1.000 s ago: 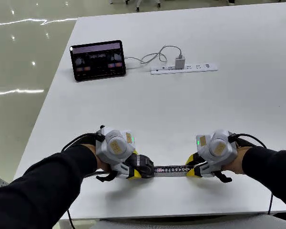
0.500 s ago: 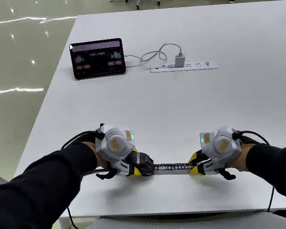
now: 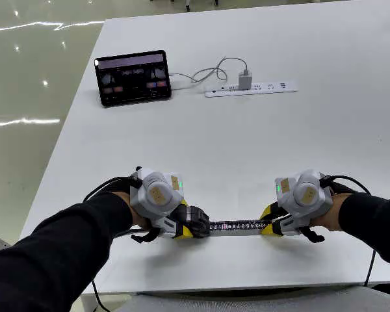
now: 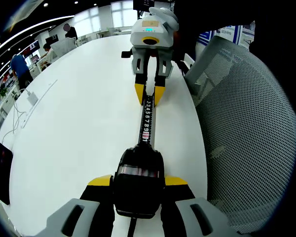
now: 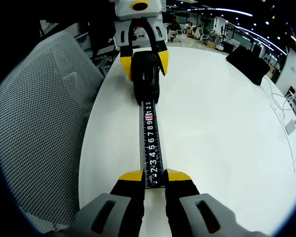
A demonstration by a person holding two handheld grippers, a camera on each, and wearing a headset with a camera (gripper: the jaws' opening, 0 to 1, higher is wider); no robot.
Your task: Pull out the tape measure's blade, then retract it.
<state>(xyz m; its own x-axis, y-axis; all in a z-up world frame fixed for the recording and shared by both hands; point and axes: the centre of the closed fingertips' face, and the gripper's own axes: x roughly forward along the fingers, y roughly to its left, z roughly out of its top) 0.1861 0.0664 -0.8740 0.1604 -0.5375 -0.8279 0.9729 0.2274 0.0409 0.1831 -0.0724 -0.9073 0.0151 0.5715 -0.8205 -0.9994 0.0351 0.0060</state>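
White table [image 3: 247,130] lies beneath both grippers. L gripper [image 3: 182,229] is clamped on black tape measure case [image 4: 138,182], which sits betw. its jaws. R gripper [image 3: 268,227] pinches tip of blade [image 5: 149,143]; blade runs straight fwd from R jaws to case, numerals up.

The blade [image 3: 237,227] runs from the tape measure [image 3: 196,221] in the left gripper [image 3: 184,228] to the right gripper [image 3: 267,225], a low bar near the table's [image 3: 279,149] front edge. Past it is wide room. A tablet [image 3: 132,78] and power strip [image 3: 250,91] sit far back. A chair [image 4: 246,123] crowds that edge.
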